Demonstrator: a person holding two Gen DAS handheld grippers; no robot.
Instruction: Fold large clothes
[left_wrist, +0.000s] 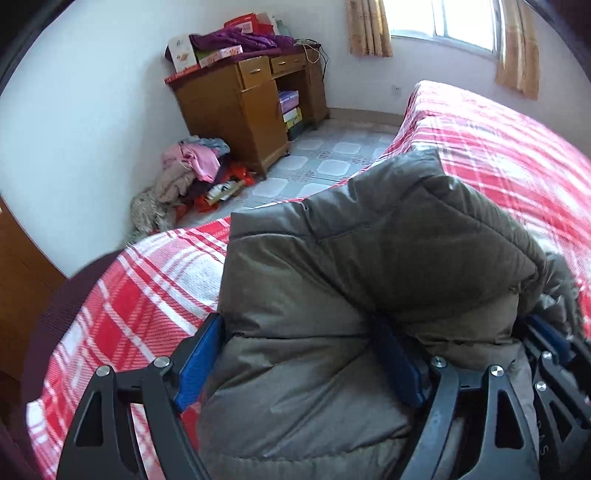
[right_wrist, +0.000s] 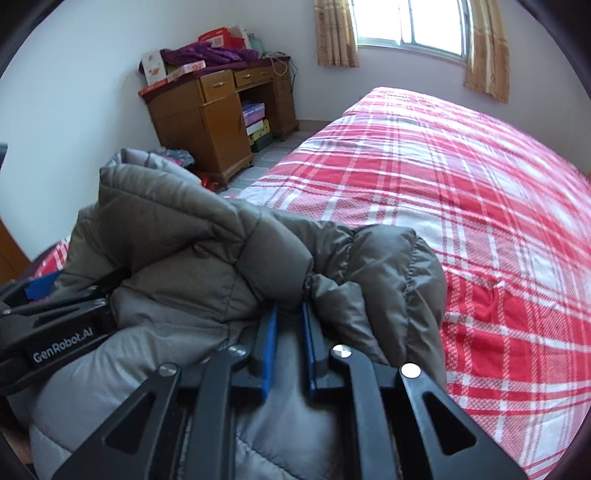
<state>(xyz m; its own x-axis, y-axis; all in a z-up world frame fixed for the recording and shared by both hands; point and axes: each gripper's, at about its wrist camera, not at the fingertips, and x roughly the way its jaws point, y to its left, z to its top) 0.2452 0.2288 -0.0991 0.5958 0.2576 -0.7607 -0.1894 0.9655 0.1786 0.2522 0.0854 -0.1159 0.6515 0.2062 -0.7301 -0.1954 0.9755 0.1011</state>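
While the padded jacket (left_wrist: 332, 295) is bunched up over the near edge of the bed (left_wrist: 498, 147), its bulk is seen lying directly between the jaws of the left gripper (left_wrist: 299, 354); these jaws stand wide apart, with the blue pads (left_wrist: 199, 362) on either side of a thick quilted fold, the left pad touching the fabric. Whether the fold is actually pinched cannot be told from the left wrist view. In the right wrist view, the right gripper (right_wrist: 290, 317) is recorded with its jaws drawn close together, a narrow gap remaining, and a fold of the jacket (right_wrist: 236, 258) is entered between the pad tips; the jaws are taken as clamped on that fold. The left gripper (right_wrist: 55, 317) is visible at the left edge of that view, pressed against the same garment.

The jacket is noted as olive-brown on the outside, quilted in wide horizontal channels, with a paler grey lining (right_wrist: 288, 424) exposed below the right jaws. It is crumpled and doubled over, not flat. The bed is covered by a red and white checked sheet (right_wrist: 461, 221). A wooden desk (left_wrist: 240, 107) is observed against the far wall, with a heap of clothes (left_wrist: 192, 170) on the floor beside it
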